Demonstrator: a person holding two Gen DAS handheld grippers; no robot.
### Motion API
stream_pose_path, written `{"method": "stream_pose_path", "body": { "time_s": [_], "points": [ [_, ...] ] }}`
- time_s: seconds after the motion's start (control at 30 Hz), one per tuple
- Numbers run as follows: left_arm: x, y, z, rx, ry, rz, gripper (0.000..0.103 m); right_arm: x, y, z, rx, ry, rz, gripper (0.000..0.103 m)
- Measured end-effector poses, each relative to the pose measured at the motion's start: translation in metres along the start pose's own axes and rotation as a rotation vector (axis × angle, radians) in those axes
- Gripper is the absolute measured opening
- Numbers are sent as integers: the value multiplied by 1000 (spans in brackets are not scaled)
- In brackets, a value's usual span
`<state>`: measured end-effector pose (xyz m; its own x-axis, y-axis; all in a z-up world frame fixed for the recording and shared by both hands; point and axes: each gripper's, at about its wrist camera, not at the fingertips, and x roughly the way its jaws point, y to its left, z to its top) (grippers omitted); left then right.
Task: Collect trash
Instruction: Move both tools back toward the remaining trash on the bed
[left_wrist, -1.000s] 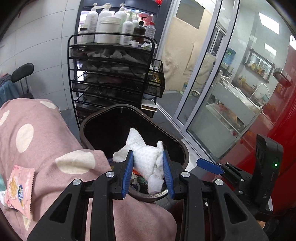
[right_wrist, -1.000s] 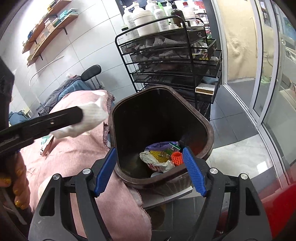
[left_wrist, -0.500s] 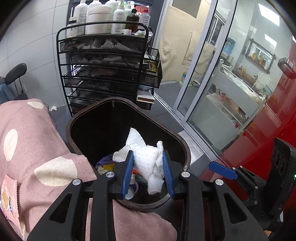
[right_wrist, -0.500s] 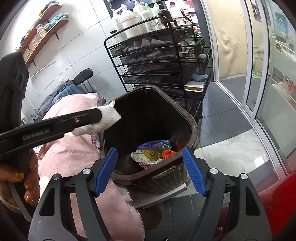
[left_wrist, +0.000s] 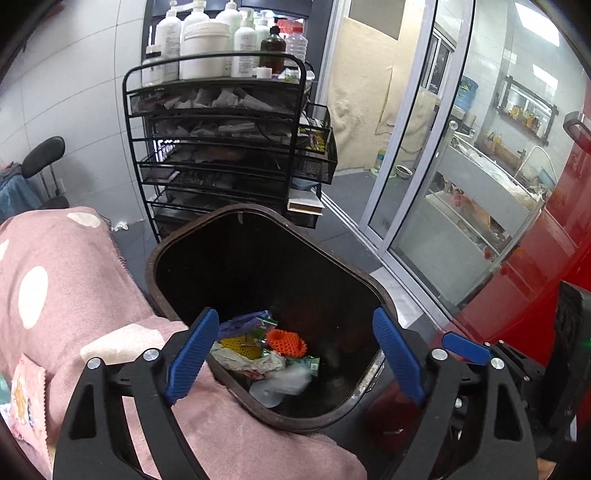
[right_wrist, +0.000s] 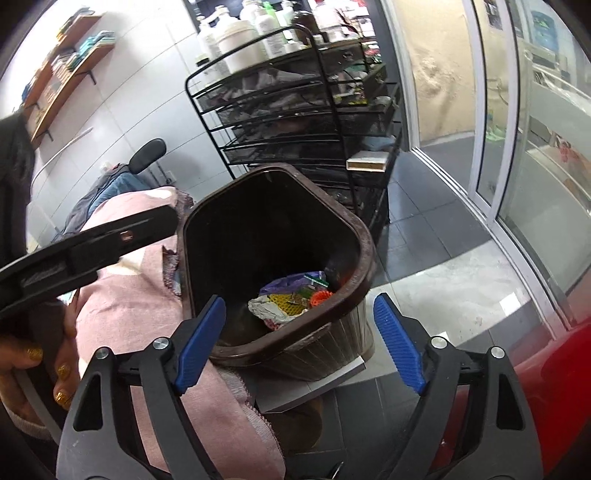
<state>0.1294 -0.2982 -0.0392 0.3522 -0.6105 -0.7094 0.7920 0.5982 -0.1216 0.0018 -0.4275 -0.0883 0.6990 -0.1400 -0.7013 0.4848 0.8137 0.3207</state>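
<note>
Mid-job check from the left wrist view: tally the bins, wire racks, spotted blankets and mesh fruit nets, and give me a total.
Bins: 1, the brown bin
Wire racks: 1, the black rack
Spotted blankets: 1, the pink blanket
Mesh fruit nets: 2, the orange net and the yellow net, both inside the bin
Total: 5

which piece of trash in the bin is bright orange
The orange net, a mesh ball lying in the middle of the pile in the bin. The yellow net beside it is yellow, the crumpled wrapper whitish.

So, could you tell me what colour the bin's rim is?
Dark brown rim; the right wrist view shows it best.
</note>
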Motion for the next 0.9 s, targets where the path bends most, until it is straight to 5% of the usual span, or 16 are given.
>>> {"method": "stream_pose_path", "body": {
  "time_s": [0.9],
  "points": [
    [-98,46,-48,-83,-159,152,97,6,59,1,-115,6,109,83]
  ]
}}
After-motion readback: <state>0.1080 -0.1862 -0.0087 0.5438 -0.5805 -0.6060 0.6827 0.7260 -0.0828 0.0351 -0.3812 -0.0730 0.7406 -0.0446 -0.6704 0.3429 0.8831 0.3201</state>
